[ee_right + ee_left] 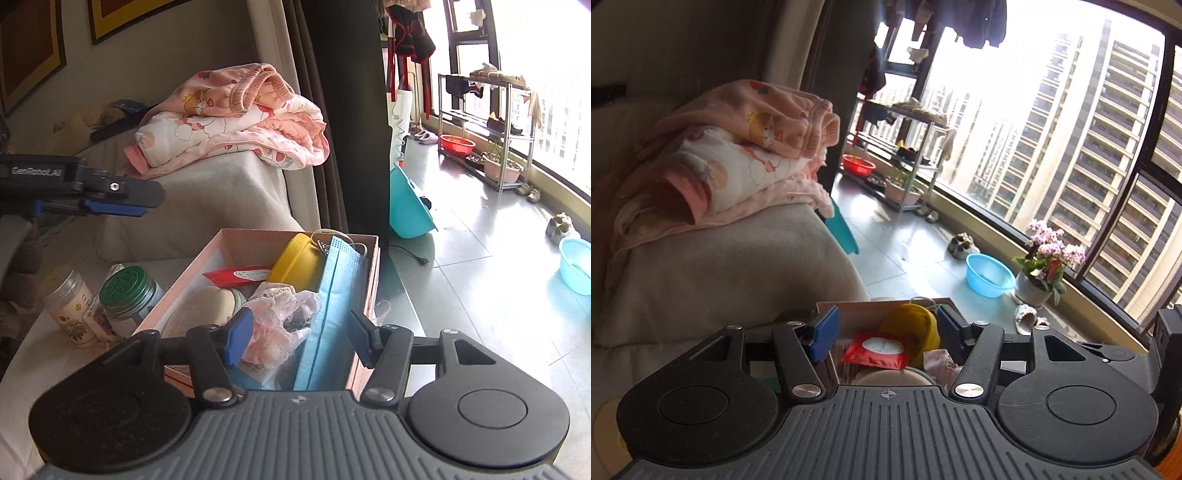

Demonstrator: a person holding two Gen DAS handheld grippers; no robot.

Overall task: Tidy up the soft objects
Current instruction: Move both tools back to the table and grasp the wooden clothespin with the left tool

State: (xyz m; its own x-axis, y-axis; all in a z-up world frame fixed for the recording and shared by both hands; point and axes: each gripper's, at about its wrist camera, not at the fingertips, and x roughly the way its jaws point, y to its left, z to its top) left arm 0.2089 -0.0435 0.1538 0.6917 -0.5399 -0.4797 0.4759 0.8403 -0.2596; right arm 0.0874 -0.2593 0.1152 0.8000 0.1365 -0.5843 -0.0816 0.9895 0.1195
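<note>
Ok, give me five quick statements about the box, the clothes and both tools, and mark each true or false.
1. The blue face mask stands in the pink box. True.
2. The right tool is shut on the mask. False: it is open, holding nothing.
3. Folded pink clothes sit on the sofa arm. True.
4. The left tool grips the red packet. False: it is open above it.
5. The green-lidded jar is inside the box. False: it stands beside it.

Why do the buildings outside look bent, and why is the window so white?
Left wrist view: the fisheye lens bows the window frame and towers; daylight washes out the glass top. Right wrist view: the window is blown out, glare streaks the floor tiles, and the box stays dimmer.
</note>
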